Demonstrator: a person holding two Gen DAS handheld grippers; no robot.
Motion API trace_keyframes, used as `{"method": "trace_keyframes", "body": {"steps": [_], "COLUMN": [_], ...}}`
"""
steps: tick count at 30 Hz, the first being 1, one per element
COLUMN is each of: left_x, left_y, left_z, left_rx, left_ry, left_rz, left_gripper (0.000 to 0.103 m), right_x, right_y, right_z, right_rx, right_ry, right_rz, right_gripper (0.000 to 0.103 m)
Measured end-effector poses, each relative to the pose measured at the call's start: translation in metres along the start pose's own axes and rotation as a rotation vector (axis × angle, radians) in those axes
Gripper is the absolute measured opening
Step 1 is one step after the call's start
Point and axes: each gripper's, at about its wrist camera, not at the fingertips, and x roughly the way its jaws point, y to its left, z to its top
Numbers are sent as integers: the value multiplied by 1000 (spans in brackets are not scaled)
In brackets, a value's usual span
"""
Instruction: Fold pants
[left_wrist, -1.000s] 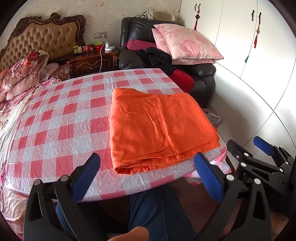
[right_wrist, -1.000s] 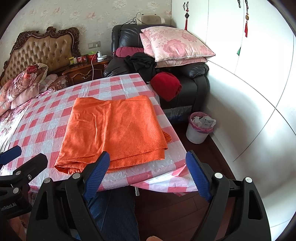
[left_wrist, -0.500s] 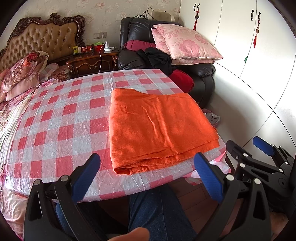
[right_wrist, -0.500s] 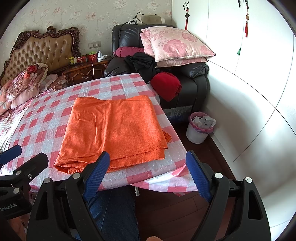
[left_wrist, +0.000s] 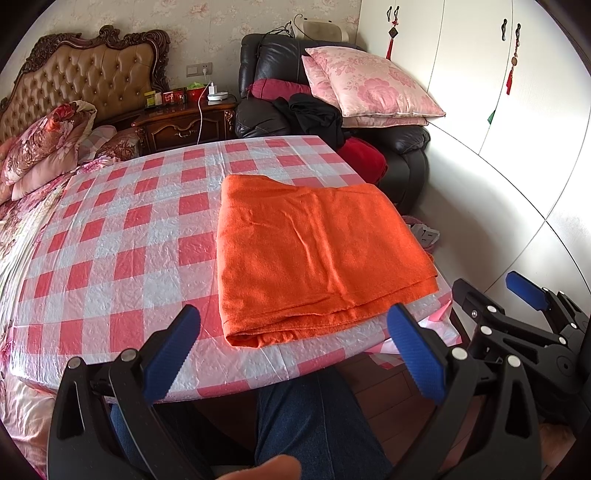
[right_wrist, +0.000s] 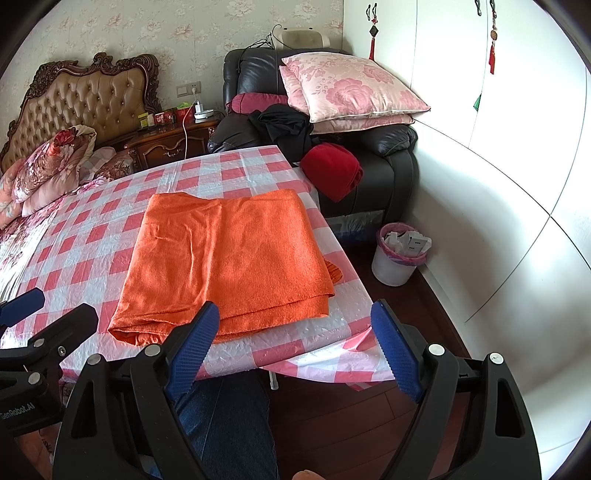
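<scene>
The orange pants (left_wrist: 314, 251) lie folded in a flat rectangle on the red-and-white checked table (left_wrist: 122, 236), near its front right corner. They also show in the right wrist view (right_wrist: 229, 258). My left gripper (left_wrist: 291, 354) is open and empty, held back from the table's front edge, just short of the pants. My right gripper (right_wrist: 291, 347) is open and empty, also off the front edge, near the pants' front right corner. Each gripper shows at the edge of the other's view.
A black armchair (right_wrist: 388, 162) with pink pillows and dark clothes stands behind the table's right end. A white waste bin (right_wrist: 395, 254) stands on the floor at the right. A bed (left_wrist: 37, 155) and nightstand are at the back left. The person's leg (left_wrist: 314, 417) is under the table edge.
</scene>
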Motion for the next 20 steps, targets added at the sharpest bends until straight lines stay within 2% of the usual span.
{"method": "trace_keyframes", "body": {"steps": [6,11,13,15,18,20], "left_x": [3,3,9,9,6,-4], "left_y": [-4,-6,-6,-1,16,54], "left_z": [2,1,3,4,9,13], "left_rx": [6,18,6,-14,-48,-111], "left_ry": [-4,-37,-9,-15,-40,-81], "left_rz": [-5,-13,-64,-94,-133,-124], "left_gripper": [101,101,101,101,101,101], "right_x": [0,0,0,1,-1,-5], "right_y": [0,0,-1,-2,-5,-2], "right_z": [0,0,-1,-1,1,8], "right_rx": [0,0,2,3,15,15], "right_ry": [1,1,0,1,-13,-25], "right_rz": [0,0,-1,-6,-27,-37], "right_gripper": [80,80,80,81,86,86]}}
